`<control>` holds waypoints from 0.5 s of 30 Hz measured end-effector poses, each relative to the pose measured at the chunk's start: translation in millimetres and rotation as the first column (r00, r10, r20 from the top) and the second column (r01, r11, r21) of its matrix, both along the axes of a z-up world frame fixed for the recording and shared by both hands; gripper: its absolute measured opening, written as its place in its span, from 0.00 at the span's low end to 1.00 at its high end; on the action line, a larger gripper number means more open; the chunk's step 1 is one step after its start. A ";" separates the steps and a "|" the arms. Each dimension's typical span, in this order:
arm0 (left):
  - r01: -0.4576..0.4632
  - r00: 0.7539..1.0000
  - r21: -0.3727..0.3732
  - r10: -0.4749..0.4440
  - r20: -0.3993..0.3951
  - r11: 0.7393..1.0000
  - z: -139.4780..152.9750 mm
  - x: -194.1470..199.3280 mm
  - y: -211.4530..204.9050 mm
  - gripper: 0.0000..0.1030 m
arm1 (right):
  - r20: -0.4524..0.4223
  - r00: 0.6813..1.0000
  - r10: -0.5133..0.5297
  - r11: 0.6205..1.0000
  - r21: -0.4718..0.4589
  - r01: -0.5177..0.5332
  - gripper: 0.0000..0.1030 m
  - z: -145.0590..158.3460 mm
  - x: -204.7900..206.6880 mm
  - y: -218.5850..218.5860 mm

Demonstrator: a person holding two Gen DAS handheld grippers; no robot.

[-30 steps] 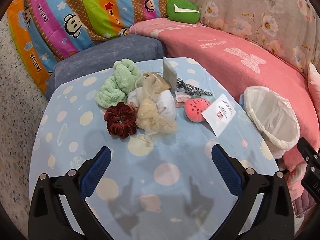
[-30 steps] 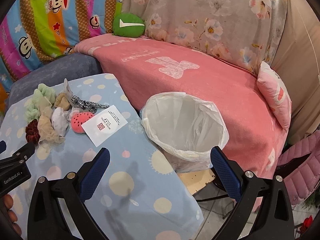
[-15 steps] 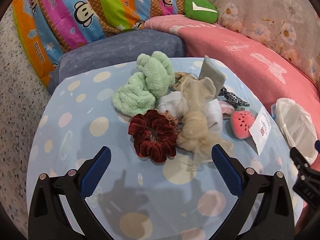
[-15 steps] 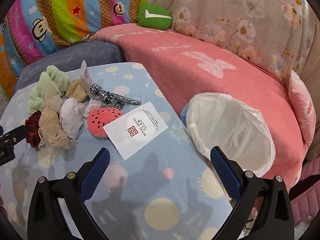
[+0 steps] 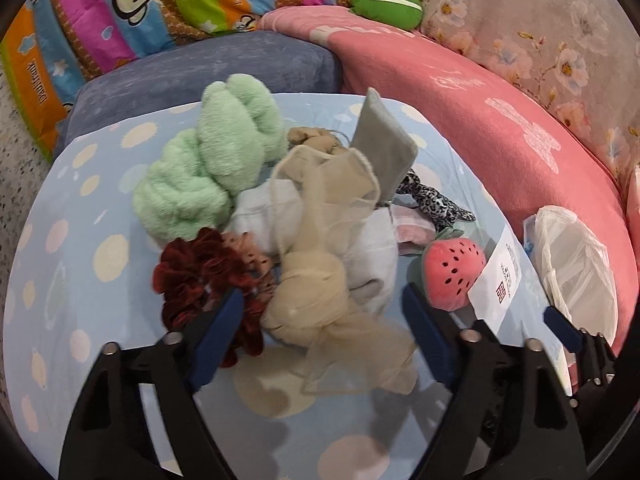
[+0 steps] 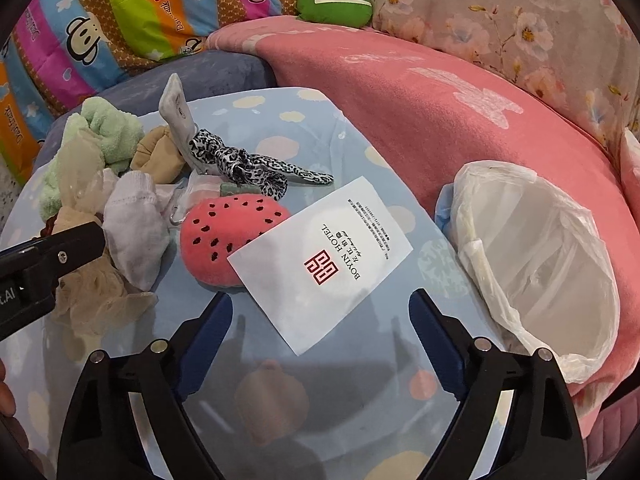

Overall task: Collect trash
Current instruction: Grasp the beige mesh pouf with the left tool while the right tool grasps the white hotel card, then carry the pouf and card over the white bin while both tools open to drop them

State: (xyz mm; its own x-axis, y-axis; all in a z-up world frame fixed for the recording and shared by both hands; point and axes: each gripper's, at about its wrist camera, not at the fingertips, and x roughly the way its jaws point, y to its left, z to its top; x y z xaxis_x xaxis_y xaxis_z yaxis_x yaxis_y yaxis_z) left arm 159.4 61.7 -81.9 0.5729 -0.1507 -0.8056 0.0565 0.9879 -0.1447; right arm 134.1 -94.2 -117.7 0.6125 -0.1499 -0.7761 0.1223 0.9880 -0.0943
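Note:
A pile of soft items lies on the round table (image 5: 100,360): a beige mesh cloth (image 5: 328,280), a dark red velvet scrunchie (image 5: 200,276), a mint green fluffy cloth (image 5: 212,160), white cloth (image 5: 368,256), a leopard-print band (image 6: 248,164) and a watermelon plush (image 6: 224,236). A white hotel paper packet (image 6: 324,260) lies flat by the plush. My left gripper (image 5: 322,308) is open, its fingers on either side of the beige cloth. My right gripper (image 6: 320,312) is open, just short of the paper packet. A bin with a white bag (image 6: 536,264) stands right of the table.
A pink-covered sofa (image 6: 440,92) curves behind the table and bin. A grey-blue cushion (image 5: 208,64), a striped monkey-print blanket (image 5: 160,4) and a green pillow (image 6: 336,0) lie at the back. The left gripper's body (image 6: 36,264) shows at the right wrist view's left edge.
Both grippers have moved forward and down toward the table. The left one has closed in on the cloth pile; the right one has swung left from the bin to the paper packet.

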 end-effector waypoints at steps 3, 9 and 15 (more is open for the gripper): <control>0.008 1.000 -0.009 -0.008 -0.027 1.000 -5.2 6.0 -2.1 0.48 | -0.025 1.000 0.007 1.000 -0.001 -0.007 0.68 -11.4 8.8 1.1; -0.005 0.999 -0.032 0.004 -0.036 0.999 -4.6 5.8 3.7 0.23 | -0.040 0.999 0.000 1.000 0.025 0.001 0.33 -15.0 13.4 -6.5; 0.006 1.000 -0.048 -0.006 0.018 0.999 19.0 -7.5 2.3 0.19 | -0.002 1.000 -0.008 0.998 0.064 0.008 0.08 11.3 4.7 -18.6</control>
State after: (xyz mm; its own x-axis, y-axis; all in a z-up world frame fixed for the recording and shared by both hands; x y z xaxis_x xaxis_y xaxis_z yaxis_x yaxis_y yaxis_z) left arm 151.9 63.9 -62.9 0.5862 -0.1926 -0.7869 0.0654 0.9794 -0.1910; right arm 138.8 -112.8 -106.5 0.6101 -0.1053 -0.7853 0.1304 0.9910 -0.0316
